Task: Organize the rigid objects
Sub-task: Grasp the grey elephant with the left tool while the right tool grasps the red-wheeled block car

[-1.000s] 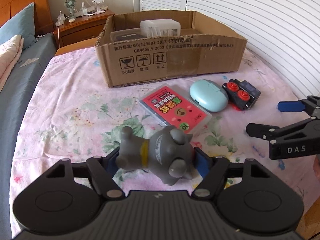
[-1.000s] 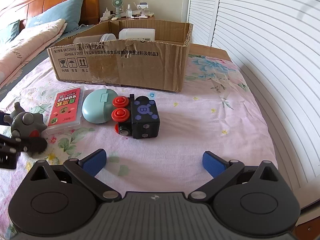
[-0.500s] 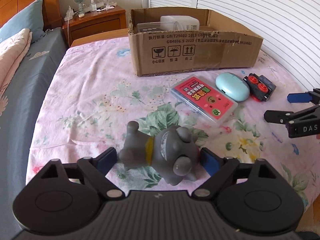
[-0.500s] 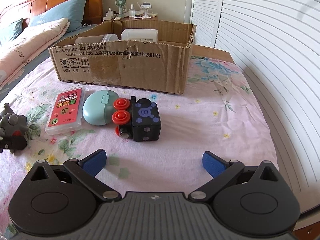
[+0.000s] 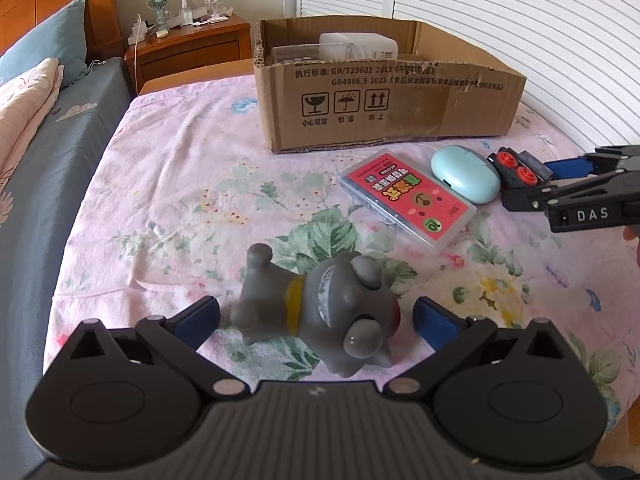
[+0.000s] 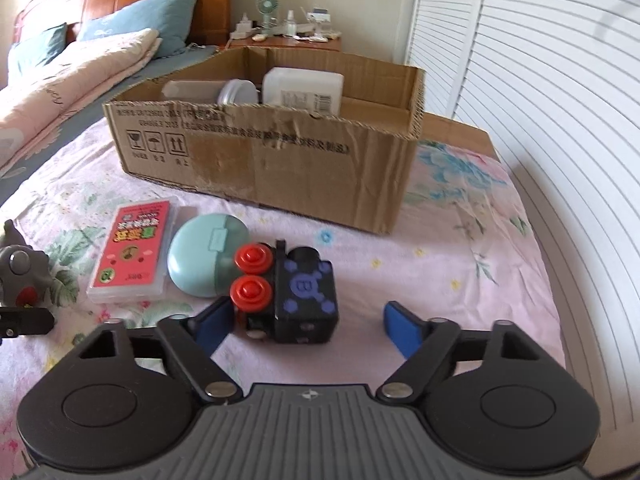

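Note:
A grey rubber animal toy [image 5: 332,300] with a yellow collar lies on its side on the floral bedspread. My left gripper [image 5: 314,312] straddles it; its jaws are opening and both blue pads stand clear of the toy. A black block toy with red wheels [image 6: 304,296] sits between the fingers of my right gripper [image 6: 306,316]. Those jaws are closing: the left pad is close to the wheels and the right pad is still apart. Beside it lie a teal oval case [image 6: 204,260] and a red card box [image 6: 132,252]. Behind them stands an open cardboard box [image 6: 280,160].
The cardboard box holds a white bottle [image 6: 304,86] and clear containers [image 6: 192,90]. White louvred doors [image 6: 540,120] run along the right. Pillows [image 6: 100,56] and a wooden nightstand [image 5: 188,44] are at the back left. The bedspread's edge [image 5: 80,220] drops to a grey sheet on the left.
My left jaws have spread and let go of the grey toy, which now rests on the bedspread. My right gripper moved up to the black block toy and its jaws narrowed around it.

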The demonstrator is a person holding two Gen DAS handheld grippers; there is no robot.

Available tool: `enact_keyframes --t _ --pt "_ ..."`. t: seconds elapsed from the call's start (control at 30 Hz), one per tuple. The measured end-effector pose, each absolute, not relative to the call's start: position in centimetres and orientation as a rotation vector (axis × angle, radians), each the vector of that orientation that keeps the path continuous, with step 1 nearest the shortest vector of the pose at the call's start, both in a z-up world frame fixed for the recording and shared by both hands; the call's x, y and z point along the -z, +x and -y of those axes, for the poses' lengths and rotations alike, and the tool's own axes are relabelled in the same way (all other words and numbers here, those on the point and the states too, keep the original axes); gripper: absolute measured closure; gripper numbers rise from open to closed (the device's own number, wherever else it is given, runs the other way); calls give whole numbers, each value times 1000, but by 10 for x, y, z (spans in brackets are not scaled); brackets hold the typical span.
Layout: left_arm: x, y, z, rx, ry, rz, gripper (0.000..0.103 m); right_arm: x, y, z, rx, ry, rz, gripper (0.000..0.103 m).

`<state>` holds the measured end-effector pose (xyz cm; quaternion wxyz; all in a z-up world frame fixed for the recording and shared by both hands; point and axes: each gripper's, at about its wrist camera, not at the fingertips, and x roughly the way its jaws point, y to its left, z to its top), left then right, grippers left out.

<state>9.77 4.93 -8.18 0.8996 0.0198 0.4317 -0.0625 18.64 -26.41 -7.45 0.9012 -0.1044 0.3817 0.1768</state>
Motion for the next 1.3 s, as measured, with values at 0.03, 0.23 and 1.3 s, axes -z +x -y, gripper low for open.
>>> enact_keyframes --t 0.03,0.23,1.3 --pt "82 97 -49 129 40 -892 1 74 186 263 -372 -219 -782 28" --pt "82 97 -49 128 40 -891 1 72 182 260 -402 -201 -780 47" --pt "74 99 -47 136 41 -877 30 73 172 273 -293 -151 -777 46"
